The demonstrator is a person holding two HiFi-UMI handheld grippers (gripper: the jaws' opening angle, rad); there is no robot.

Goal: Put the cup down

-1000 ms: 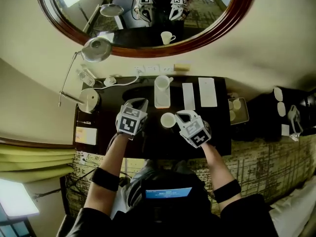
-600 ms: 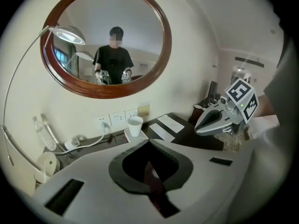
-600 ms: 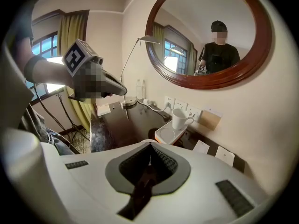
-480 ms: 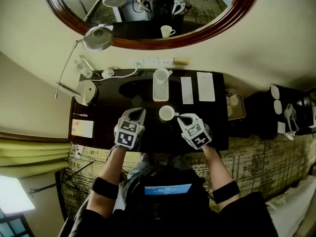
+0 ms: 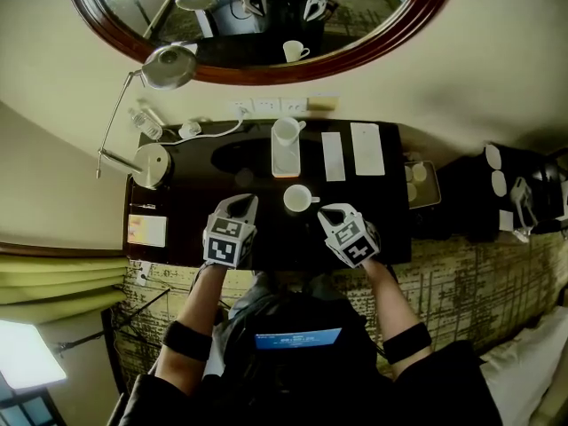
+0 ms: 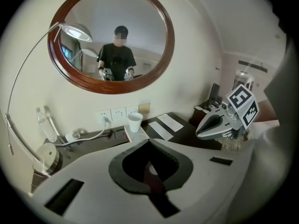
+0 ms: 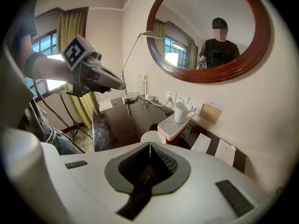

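Note:
A white cup (image 5: 298, 199) stands upright on the dark table (image 5: 222, 162), its handle pointing right; its rim (image 7: 153, 136) shows just beyond my right jaws. My right gripper (image 5: 327, 211) is shut and empty, a short way right of the handle and apart from it. My left gripper (image 5: 241, 202) is shut and empty, left of the cup. A second white mug (image 5: 286, 132) (image 7: 181, 112) (image 6: 135, 122) stands on a small white and orange tray (image 5: 286, 160) behind the cup.
Two white cards (image 5: 334, 156) (image 5: 366, 147) lie right of the tray. A desk lamp (image 5: 165, 66) with a round base (image 5: 151, 165), a bottle (image 5: 143, 123) and a plugged-in cable (image 5: 213, 134) are at the back left. A notepad (image 5: 146, 231) lies near the left edge. A side tray (image 5: 420, 183) sits right.
Both grippers have drawn back towards the person and a little down. The right gripper, close against the cup a second ago, now stands apart from it; the cup stays on the table.

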